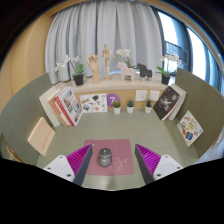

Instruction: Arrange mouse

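A small grey mouse [105,157] rests on a pink mouse mat [113,157], toward the mat's left side. My gripper [112,163] is open, its two fingers standing wide apart at either side of the mat. The left finger [80,162] and the right finger [147,160] show their magenta pads. The mouse stands between the fingers, closer to the left one, with a gap on both sides. Nothing is held.
Beyond the mat, on the green desk [30,112], books [62,106] lean at the left and a magazine [170,101] at the right. Small potted plants [130,105] stand mid-desk. A wooden mannequin [108,58] and flowers stand on the windowsill before curtains.
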The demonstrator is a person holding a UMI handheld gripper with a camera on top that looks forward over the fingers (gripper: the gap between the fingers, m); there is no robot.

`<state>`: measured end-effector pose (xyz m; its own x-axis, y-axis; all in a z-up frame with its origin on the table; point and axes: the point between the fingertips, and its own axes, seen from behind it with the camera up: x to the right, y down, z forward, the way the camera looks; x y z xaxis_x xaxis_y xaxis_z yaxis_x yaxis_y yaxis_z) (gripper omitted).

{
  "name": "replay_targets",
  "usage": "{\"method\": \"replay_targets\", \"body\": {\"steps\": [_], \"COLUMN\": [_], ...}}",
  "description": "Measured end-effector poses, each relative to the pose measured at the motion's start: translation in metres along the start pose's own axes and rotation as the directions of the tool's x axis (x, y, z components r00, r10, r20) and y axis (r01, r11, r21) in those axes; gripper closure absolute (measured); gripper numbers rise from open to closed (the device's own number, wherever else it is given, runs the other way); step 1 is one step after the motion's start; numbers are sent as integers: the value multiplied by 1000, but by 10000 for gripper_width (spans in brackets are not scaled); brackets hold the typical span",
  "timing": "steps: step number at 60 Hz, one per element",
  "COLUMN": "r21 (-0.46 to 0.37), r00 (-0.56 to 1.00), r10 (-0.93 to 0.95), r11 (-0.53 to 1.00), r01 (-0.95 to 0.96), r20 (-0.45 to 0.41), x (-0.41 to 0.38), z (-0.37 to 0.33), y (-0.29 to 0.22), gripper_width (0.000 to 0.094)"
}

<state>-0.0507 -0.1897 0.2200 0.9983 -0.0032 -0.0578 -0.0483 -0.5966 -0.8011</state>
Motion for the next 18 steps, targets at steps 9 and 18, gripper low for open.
{"method": "replay_targets", "body": {"steps": [9, 18], "r21": [56, 100], "r00": [1000, 999], "r10": [9, 8], "r11": [998, 995], "r01": [-10, -12], "r20": [18, 37], "x": [12, 19], "z": [-44, -71], "y": [-17, -24], "gripper_width": [83, 81]}}
